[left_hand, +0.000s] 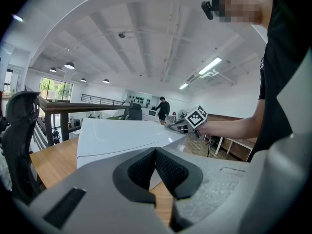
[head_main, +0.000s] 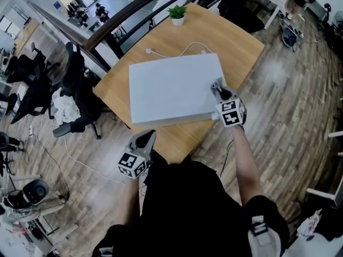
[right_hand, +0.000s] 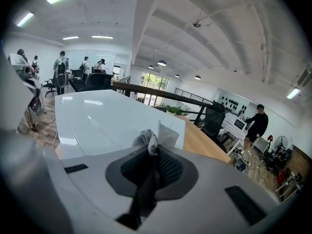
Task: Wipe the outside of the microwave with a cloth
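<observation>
On microwave (head_main: 171,90) edge, right gripper's (head_main: 217,88) cloth (right_hand: 145,137)

One microwave (head_main: 171,90), one cloth (right_hand: 144,138), one potted plant (head_main: 177,13), one left gripper (head_main: 147,138), one right gripper (head_main: 216,86), perhaps two chairs (head_main: 79,82).

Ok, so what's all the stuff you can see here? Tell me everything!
microwave: one, white, in the middle of the table
table: one, light wood, under the microwave
plant: one, green in a white pot, at the table's far edge
cable: one, white, on the table behind the microwave
nearest chair: one, black, left of the table
bundle: one, white, on that chair
cloth: one, grey, pinched in the right tool
left tool: one, grey, shut and empty, low by the table's near edge
right tool: one, grey, shut on the cloth, on the microwave's top by its right edge
</observation>
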A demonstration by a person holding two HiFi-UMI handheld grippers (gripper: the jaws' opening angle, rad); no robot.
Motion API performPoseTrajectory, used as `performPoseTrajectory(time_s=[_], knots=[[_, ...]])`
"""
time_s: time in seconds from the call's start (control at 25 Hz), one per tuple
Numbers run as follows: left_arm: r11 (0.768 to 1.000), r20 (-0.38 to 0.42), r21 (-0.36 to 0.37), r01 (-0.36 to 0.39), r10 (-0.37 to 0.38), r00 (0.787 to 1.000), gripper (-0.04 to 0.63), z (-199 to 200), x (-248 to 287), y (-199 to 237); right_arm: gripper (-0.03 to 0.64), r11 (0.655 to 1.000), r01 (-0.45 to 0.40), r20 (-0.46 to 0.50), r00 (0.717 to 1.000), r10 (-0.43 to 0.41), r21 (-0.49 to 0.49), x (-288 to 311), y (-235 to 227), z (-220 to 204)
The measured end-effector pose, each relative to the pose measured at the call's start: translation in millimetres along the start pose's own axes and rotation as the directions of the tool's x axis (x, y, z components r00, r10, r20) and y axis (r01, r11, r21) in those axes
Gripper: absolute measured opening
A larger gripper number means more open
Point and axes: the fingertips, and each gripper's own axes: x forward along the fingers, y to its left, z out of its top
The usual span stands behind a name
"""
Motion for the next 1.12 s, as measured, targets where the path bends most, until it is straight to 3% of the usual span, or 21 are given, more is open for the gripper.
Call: performPoseTrajectory(time_s=[0.36, 1.12], knots=[[1.0, -0.003, 0.003, 0.003, -0.003, 1.0, 0.0, -4.4, 1.5, -0.9, 0.021, 0.997, -0.036, -0.012, 0.999, 0.036, -0.074, 10.0, 19.3, 11.9], [0.999, 0.008, -0.005, -0.035, 0.035, 0.999, 0.0, -5.0, -14.8, -2.0, 0.021, 0.978, -0.16, -0.024, 0.987, 0.158, -0.133, 27.7, 82.9, 42.8]])
